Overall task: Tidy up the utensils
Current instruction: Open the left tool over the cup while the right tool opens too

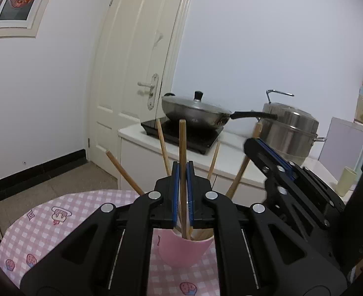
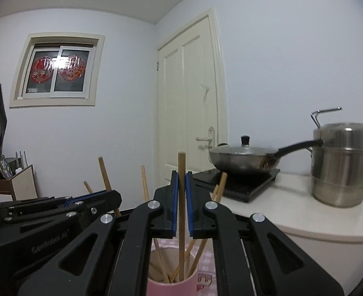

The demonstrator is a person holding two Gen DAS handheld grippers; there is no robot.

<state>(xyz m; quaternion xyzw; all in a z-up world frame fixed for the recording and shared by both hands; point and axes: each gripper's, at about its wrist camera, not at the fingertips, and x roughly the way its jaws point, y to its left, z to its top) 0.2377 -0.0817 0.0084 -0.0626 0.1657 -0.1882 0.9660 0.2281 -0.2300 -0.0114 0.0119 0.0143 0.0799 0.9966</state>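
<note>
A pink cup (image 1: 181,251) stands on the pink checked tablecloth (image 1: 65,222) and holds several wooden chopsticks leaning outward. My left gripper (image 1: 183,170) is shut on one upright chopstick (image 1: 182,148) whose lower end is in the cup. My right gripper (image 2: 181,177) is shut on another upright chopstick (image 2: 181,185) that reaches down into the same cup (image 2: 171,283). The right gripper shows in the left wrist view (image 1: 275,157) at the right, and the left gripper's body shows in the right wrist view (image 2: 92,199) at the left.
A lidded wok (image 1: 196,111) sits on a black induction hob (image 1: 181,133) on a white counter behind the table. A steel steamer pot (image 1: 290,128) and a pale cup (image 1: 347,180) stand to the right. A cream door (image 1: 137,69) is beyond.
</note>
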